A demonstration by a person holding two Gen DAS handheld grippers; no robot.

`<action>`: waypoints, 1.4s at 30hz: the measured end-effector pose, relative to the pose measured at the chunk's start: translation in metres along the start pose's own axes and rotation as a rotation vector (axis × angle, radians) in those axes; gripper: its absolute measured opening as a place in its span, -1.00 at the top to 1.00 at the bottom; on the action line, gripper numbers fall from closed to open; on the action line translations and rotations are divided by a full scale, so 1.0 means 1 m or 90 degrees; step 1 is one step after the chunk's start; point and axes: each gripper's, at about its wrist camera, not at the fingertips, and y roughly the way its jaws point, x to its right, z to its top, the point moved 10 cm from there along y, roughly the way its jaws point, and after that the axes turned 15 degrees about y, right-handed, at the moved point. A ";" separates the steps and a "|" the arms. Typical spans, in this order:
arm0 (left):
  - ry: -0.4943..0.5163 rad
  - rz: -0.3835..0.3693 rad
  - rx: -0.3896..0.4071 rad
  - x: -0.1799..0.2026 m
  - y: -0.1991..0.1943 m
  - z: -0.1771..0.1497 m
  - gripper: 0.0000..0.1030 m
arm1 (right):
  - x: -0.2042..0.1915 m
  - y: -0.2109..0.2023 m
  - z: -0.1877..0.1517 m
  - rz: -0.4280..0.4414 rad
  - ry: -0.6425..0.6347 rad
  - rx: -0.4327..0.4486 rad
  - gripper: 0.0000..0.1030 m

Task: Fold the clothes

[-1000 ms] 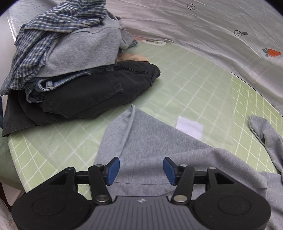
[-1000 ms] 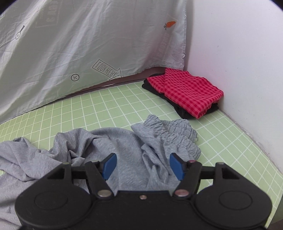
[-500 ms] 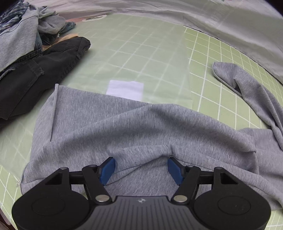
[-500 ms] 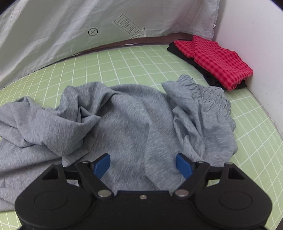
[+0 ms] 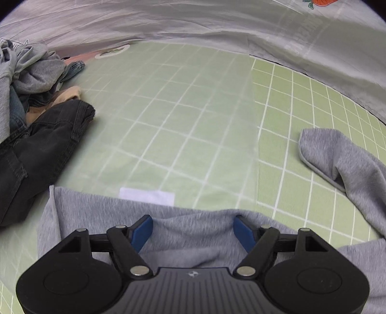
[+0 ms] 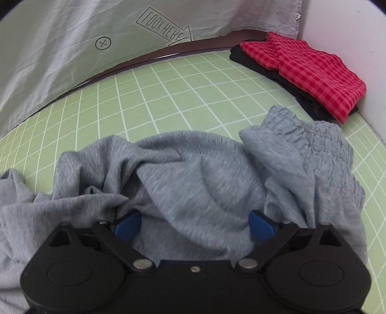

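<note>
Left wrist view: the left gripper (image 5: 193, 229) sits low at 6 o'clock, its jaws apart and just opened wider, with a raised fold of the grey garment (image 5: 188, 231) between them; the blue pads do not seem to press on it. The garment lies on the green grid mat (image 5: 188, 120) over the tabletop, one leg end (image 5: 337, 159) at 3 o'clock. A white label (image 5: 147, 196) peeks out at its far edge, no writing legible. A heap of clothes (image 5: 36, 116), dark jeans foremost, sits at 9 o'clock. The grey sheet (image 5: 217, 21) at 12 o'clock carries a carrot print.

Right wrist view: the right gripper (image 6: 194, 223) has jaws spread wide, just opened further, straddling bunched grey fabric (image 6: 193, 183); the elastic waistband (image 6: 320, 140) is at 2 o'clock. A red checked cloth (image 6: 311, 70) on a dark one lies at 1 o'clock. The sheet (image 6: 72, 43) reads "LOOK HERE", upside down.
</note>
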 end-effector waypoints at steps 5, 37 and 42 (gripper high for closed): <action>0.004 0.002 0.022 0.018 0.021 0.048 -0.50 | -0.018 0.023 0.030 -0.003 0.013 0.020 -1.00; 0.083 -0.131 0.036 0.163 0.009 0.101 1.00 | 0.009 -0.001 0.080 -0.107 -0.057 0.105 0.92; 0.056 -0.114 0.103 0.135 -0.035 0.102 1.00 | 0.036 -0.038 0.089 -0.102 -0.036 0.168 0.96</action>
